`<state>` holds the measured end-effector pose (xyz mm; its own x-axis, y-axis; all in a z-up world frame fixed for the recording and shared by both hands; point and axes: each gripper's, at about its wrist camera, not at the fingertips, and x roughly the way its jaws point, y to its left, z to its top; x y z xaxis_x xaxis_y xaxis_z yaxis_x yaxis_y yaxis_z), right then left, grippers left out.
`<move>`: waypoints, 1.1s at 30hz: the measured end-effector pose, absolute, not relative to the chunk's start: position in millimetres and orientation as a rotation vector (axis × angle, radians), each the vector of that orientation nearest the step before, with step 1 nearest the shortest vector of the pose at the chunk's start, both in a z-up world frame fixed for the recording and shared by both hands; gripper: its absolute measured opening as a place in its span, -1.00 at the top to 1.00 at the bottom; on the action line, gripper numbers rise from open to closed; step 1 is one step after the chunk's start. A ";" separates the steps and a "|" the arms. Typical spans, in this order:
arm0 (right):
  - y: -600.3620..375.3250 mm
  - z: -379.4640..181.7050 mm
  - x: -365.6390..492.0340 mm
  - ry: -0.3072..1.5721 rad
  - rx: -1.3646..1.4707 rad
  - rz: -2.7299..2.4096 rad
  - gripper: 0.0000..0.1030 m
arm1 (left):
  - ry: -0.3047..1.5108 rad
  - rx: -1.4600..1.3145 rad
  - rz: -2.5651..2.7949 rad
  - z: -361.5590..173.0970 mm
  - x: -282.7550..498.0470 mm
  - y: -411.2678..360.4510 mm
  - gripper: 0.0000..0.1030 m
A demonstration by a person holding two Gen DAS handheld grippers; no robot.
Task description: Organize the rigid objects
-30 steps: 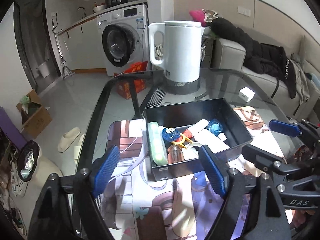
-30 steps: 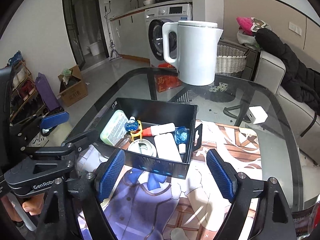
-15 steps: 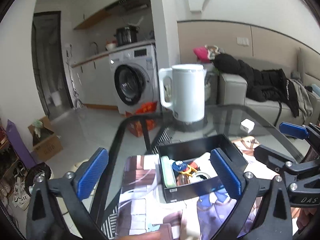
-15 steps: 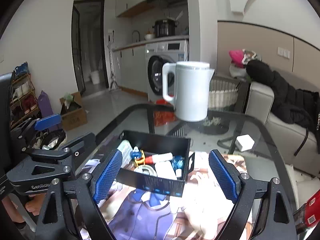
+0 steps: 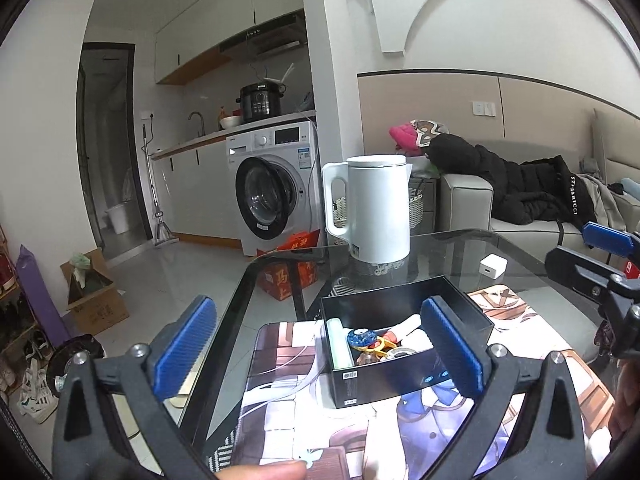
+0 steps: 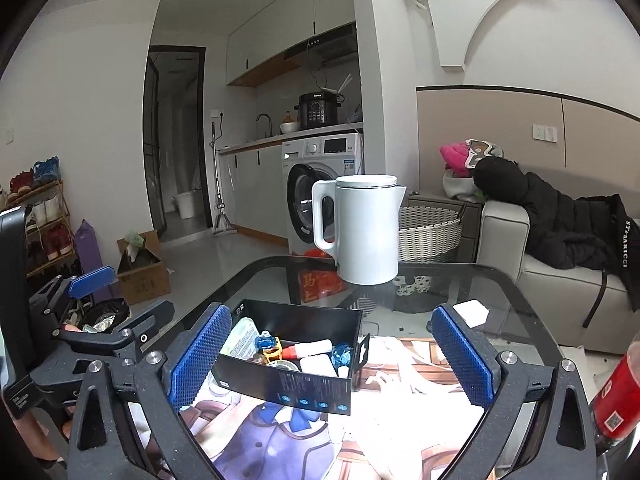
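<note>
A black open box (image 5: 416, 372) (image 6: 288, 386) stands on a printed mat (image 5: 304, 432) (image 6: 280, 440) on the glass table. It holds several small items: a pale green case (image 5: 340, 346), a blue round toy (image 5: 361, 337), a red-capped white tube (image 6: 310, 348) and a white block (image 6: 318, 366). My left gripper (image 5: 318, 350) is open and empty, raised above and in front of the box. My right gripper (image 6: 330, 350) is open and empty, likewise back from the box.
A white electric kettle (image 5: 378, 210) (image 6: 366, 228) stands on the glass table (image 5: 460, 248) behind the box. A white charger cube (image 5: 493, 267) lies to its right. A red bottle (image 6: 618, 396) stands at the right edge. Washing machine and sofa lie beyond.
Both grippers have lifted and tilted up away from the box, so it looks smaller and lower and more of the room shows. Both stay open and empty.
</note>
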<state>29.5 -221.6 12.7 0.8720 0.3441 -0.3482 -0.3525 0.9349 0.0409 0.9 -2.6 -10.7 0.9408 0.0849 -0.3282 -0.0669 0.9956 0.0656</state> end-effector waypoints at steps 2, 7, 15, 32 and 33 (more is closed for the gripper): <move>-222.9 11.9 28.2 0.344 -0.029 0.360 -0.98 | 0.341 0.032 0.078 -9.3 2.6 1.4 -1.00; -221.4 14.4 26.6 0.320 -0.047 0.358 -0.98 | 0.331 0.025 0.098 -8.8 3.9 0.4 -1.00; -218.7 12.5 27.4 0.317 -0.064 0.376 -0.98 | 0.326 0.038 0.089 -9.5 3.7 -6.3 -1.00; -217.4 7.8 28.7 0.334 -0.074 0.391 -0.99 | 0.322 0.041 0.087 -8.1 3.5 -8.5 -1.00; -216.6 7.3 28.4 0.333 -0.079 0.390 -0.99 | 0.323 0.041 0.088 -7.7 4.2 -8.6 -1.00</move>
